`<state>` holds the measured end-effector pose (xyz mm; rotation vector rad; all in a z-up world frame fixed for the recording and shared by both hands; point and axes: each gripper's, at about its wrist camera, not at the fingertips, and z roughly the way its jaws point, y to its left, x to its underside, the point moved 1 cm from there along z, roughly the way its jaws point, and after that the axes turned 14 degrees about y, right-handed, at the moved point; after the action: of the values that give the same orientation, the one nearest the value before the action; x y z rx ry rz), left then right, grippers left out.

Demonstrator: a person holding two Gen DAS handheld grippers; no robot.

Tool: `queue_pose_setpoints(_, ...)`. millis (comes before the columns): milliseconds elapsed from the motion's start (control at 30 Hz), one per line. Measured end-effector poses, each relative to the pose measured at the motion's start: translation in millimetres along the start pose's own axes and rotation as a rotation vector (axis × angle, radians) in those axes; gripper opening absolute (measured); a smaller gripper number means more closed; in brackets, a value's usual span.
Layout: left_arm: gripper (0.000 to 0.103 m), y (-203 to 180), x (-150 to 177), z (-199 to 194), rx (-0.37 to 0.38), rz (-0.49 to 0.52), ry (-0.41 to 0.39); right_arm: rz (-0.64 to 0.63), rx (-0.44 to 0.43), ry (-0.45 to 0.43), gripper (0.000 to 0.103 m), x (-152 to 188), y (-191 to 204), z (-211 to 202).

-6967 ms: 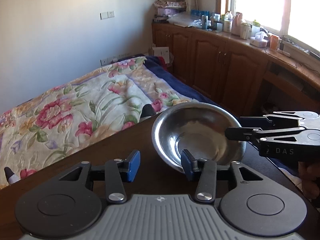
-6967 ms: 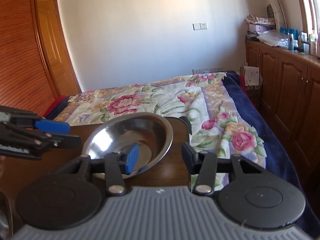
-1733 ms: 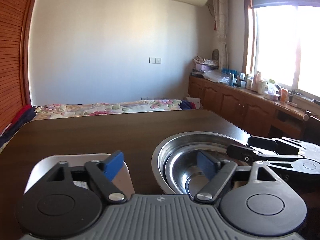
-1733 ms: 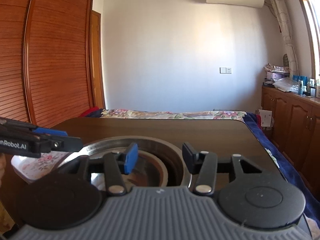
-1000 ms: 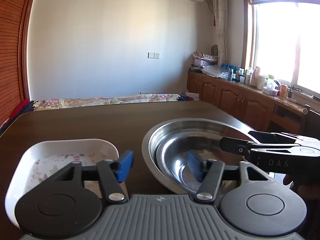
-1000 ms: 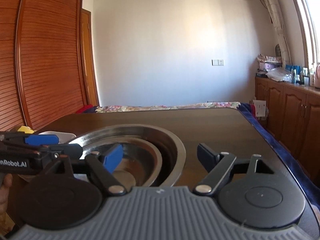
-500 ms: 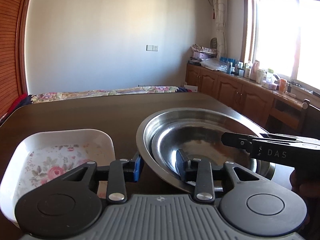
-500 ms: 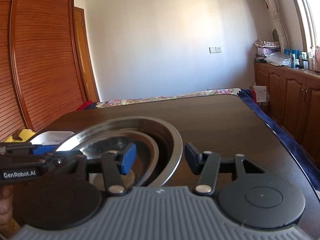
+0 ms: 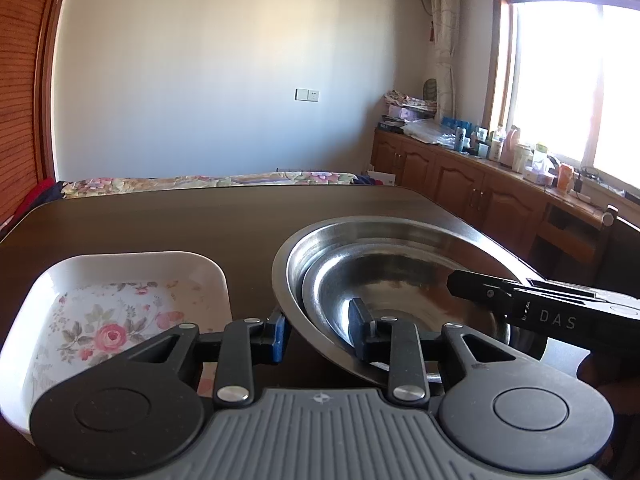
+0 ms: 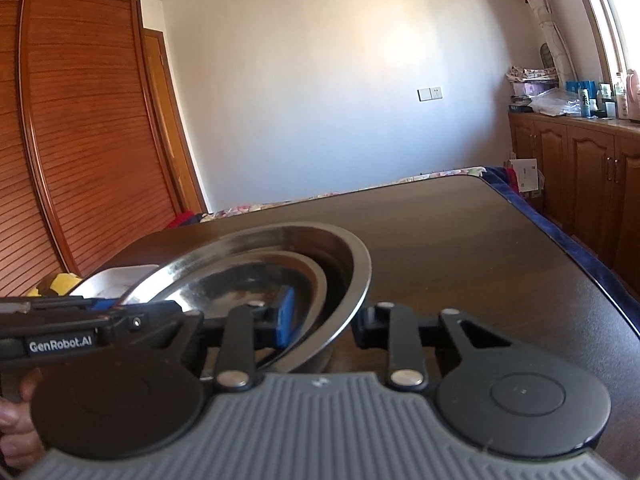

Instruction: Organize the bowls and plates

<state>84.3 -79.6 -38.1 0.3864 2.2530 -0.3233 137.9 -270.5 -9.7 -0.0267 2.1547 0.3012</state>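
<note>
Steel bowls [image 9: 400, 248], shiny and nested, rim clamped by both grippers [image 9: 318, 330] [image 10: 326, 322].

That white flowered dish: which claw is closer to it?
Left. The left claw sits right beside the flowered dish, gripping the big steel bowl's near rim; the right claw grips the bowl's opposite side.

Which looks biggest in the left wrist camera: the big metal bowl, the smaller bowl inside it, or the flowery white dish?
1. Big metal bowl, widest.
2. Flowery white dish, though it sits nearer the camera and is partly hidden, so this is unsure.
3. Smaller bowl, nested inside the big one.
</note>
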Motion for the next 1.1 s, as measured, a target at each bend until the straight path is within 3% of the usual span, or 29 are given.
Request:
queue_pose_setpoints(567, 0.033, 17, -21, -52, -0.013, -0.014, -0.08, -0.009, -0.059, -0.052, 0.03, -22, 14, -15)
queue_pose_setpoints(1100, 0.034, 76, -11, -93, -0.08, -0.077, -0.112, -0.093, -0.138, -0.053, 0.03, -35, 65, -11)
